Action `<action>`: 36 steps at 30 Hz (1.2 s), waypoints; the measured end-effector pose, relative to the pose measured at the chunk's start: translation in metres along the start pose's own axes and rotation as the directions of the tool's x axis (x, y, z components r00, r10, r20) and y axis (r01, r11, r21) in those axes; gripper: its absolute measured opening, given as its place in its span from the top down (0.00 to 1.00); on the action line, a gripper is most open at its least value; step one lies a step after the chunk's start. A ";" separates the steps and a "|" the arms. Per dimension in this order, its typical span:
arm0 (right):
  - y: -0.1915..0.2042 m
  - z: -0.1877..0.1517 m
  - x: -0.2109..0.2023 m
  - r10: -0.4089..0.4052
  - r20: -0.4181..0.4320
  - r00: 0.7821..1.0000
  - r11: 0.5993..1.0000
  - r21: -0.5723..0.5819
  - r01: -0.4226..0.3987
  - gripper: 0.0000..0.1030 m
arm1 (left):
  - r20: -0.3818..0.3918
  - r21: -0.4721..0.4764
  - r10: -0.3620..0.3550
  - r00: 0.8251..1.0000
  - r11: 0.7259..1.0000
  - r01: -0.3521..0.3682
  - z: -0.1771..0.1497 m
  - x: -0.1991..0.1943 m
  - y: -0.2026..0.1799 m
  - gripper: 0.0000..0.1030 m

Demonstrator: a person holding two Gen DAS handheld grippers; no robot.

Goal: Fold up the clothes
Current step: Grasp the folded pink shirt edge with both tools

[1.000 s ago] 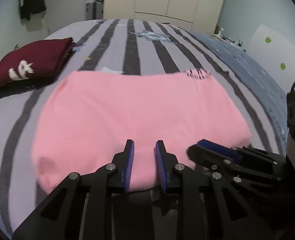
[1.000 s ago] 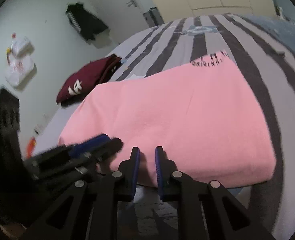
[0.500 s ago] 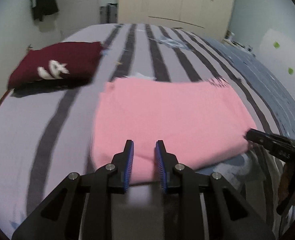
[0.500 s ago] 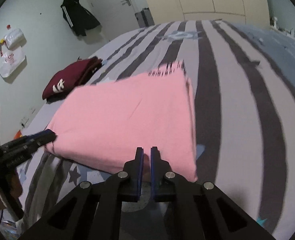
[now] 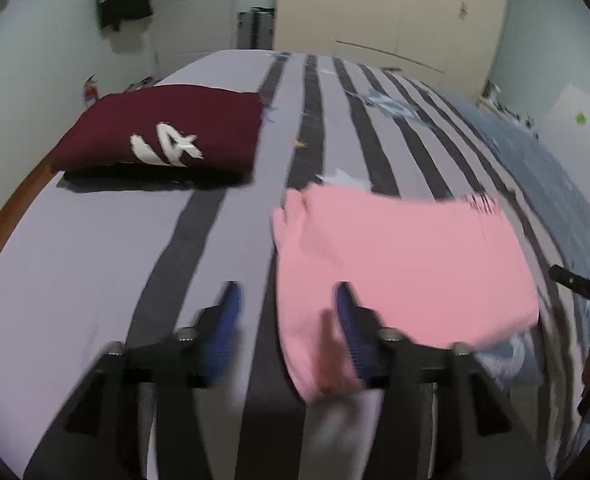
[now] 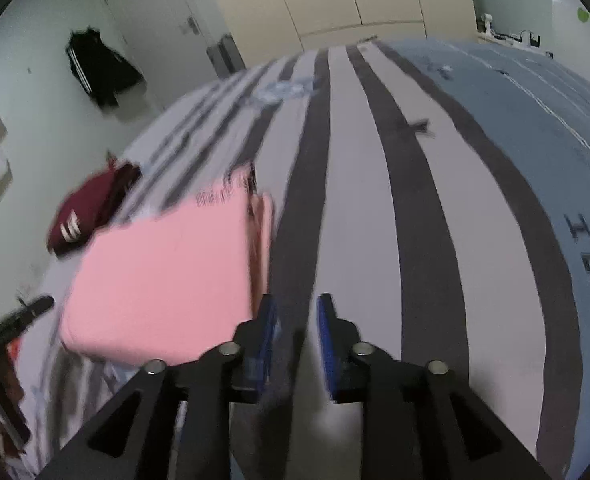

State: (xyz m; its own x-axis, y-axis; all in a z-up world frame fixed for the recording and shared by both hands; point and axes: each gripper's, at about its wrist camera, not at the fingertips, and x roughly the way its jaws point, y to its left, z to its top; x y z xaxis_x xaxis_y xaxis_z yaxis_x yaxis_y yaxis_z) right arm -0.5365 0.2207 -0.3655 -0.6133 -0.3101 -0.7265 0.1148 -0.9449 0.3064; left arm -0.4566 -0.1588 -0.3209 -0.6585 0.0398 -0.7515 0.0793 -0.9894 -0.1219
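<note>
A folded pink garment [image 5: 407, 264] lies on the striped bed near its front edge; it also shows in the right wrist view [image 6: 163, 276]. My left gripper [image 5: 287, 312] is open at the garment's left front corner, its right finger against the pink cloth, holding nothing. My right gripper [image 6: 295, 324] is open and empty over the bed sheet, just to the right of the garment's right edge. Its tip [image 5: 579, 284] shows at the right edge of the left wrist view.
A folded maroon garment [image 5: 163, 136] with white lettering lies on the bed's far left; it also shows in the right wrist view [image 6: 91, 208]. A blue quilt [image 6: 535, 140] covers the bed's right side. Wardrobes [image 5: 391, 8] and a door stand behind.
Both grippers have opened wide and let go of the pink garment. The left has swung left and the right has swung right, apart from each other. The garment lies folded.
</note>
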 end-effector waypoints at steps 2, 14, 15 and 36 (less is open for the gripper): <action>0.008 0.013 0.008 0.033 0.006 0.999 0.999 -0.018 -0.033 0.48 | -0.009 -0.030 -0.007 1.000 1.000 0.007 0.006 0.008 0.003 0.42; 0.011 0.016 0.071 0.186 -0.163 0.969 0.981 0.093 -0.172 0.47 | -0.094 -0.214 -0.161 0.982 0.967 0.138 0.001 0.054 0.008 0.42; 0.009 0.013 0.073 0.199 -0.173 0.965 0.978 0.104 -0.183 0.47 | -0.099 -0.228 -0.168 0.981 0.963 0.141 -0.001 0.057 0.010 0.41; 0.020 0.015 0.076 0.321 -0.170 0.932 0.942 0.159 -0.296 0.85 | -0.123 -0.120 -0.288 0.950 0.954 0.274 0.005 0.066 -0.020 0.69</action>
State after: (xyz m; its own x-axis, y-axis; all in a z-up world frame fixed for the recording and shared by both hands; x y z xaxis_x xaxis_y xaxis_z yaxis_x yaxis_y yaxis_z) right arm -0.5923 0.1798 -0.4055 -0.4015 -0.6101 -0.6830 0.1648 -0.7818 0.6014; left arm -0.5052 -0.1372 -0.3645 -0.5562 0.3401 -0.7583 -0.0149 -0.9164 -0.4000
